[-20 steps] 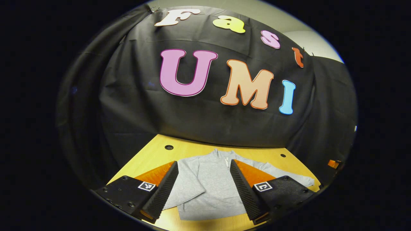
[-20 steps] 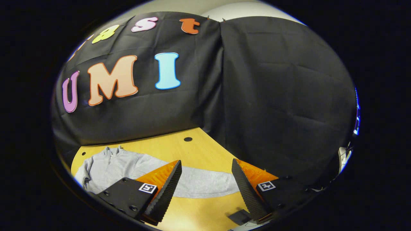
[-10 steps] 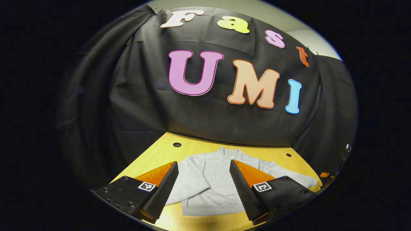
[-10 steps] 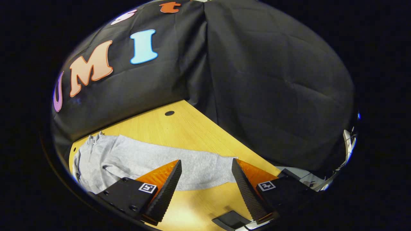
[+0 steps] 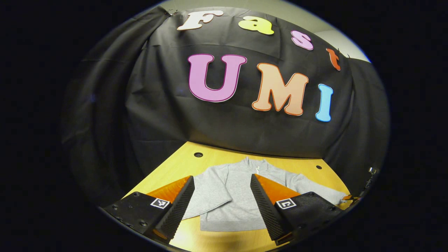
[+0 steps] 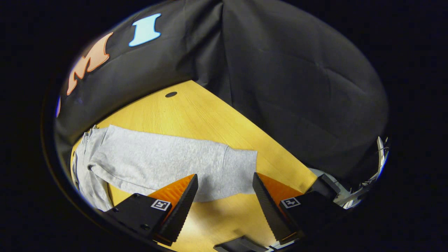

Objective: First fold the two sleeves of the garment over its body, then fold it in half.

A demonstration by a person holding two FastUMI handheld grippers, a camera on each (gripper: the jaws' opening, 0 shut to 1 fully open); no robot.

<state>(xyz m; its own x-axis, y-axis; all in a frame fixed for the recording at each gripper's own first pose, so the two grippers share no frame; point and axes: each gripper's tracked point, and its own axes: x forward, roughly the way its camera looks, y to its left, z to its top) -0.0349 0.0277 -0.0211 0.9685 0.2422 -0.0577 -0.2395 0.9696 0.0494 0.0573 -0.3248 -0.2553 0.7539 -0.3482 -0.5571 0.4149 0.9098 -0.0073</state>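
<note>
Grey garment point(image 5: 231, 196) lies flat on the wooden counter point(image 5: 175, 171), collar toward the black cloth wall point(image 5: 157, 115). In the left gripper view, one sleeve point(image 5: 206, 196) is already folded over the body; the other sleeve point(image 5: 315, 190) lies stretched out sideways on the counter.

Left tool point(image 5: 222, 204): jaws wide apart, holding nothing, above the near part of the garment; hem visible between the fingers.

Right tool point(image 6: 225, 206): jaws wide apart, holding nothing. In the right gripper view, the outstretched sleeve point(image 6: 168, 161) runs across the counter, with its cuff point(image 6: 239, 171) just beyond the gap between the fingers. Cannot tell if the fingertips touch the cloth.

Surroundings: round holes in the counter, one point(image 5: 198, 154) near the wall by the collar, one point(image 6: 171, 94) past the sleeve. Dark flat object point(image 6: 238, 243) at the near counter edge under the right tool, unidentified. Wall close behind the cuff. No obstruction between right tool and cuff.
</note>
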